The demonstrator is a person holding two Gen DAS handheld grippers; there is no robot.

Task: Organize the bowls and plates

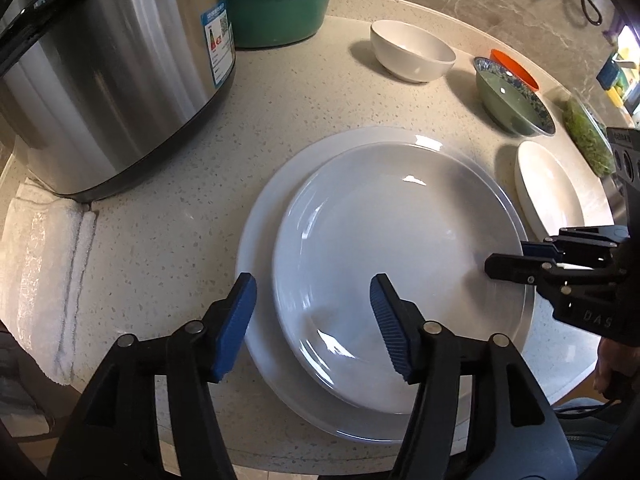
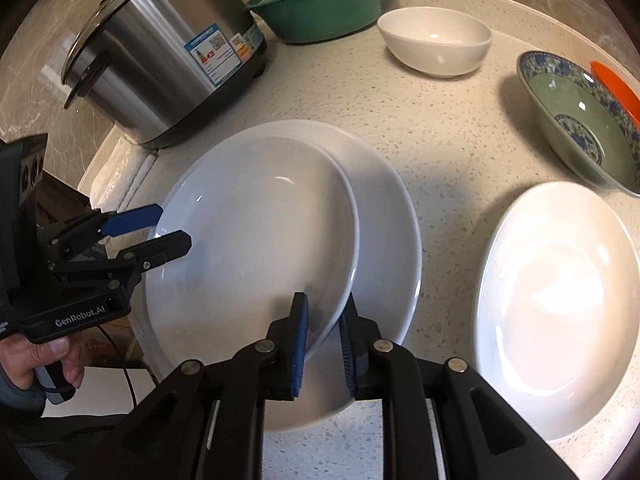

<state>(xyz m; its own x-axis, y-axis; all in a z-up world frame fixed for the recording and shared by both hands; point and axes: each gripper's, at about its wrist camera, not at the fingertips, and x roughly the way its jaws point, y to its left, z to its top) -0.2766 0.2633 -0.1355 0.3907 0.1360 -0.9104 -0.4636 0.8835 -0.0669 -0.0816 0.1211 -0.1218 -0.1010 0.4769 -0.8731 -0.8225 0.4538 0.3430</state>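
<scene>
your left tool (image 1: 312,328) stands wide, its blue pads (image 1: 236,324) straddling the near-left rim of the upper plate (image 1: 392,248) without pressing on it. your right tool (image 2: 322,344) has only a narrow gap between its jaws; the near rim of the upper plate runs into that gap, and you cannot tell whether the pads (image 2: 300,344) pinch it or just flank it. in the left wrist view the right tool reaches in over the plate's right edge.

the upper plate lies on the larger lower plate (image 1: 260,208), shifted toward one side so a crescent of the lower plate shows. take this stack as the landmark on the counter (image 1: 168,168). left of the stack stands the steel rice cooker (image 1: 100,72), with a white towel (image 1: 44,272) at its foot. behind the stack, far back, sits the green colander (image 1: 276,12), and to its right the small white bowl (image 1: 412,50). right of the stack, farther back, is the green bowl with the blue patterned rim (image 1: 512,96), an orange dish (image 1: 516,66) just behind it. directly right of the stack, apart from it, lies a shallow white dish (image 2: 556,312). your hand (image 2: 48,364) grips the left tool's handle.
</scene>
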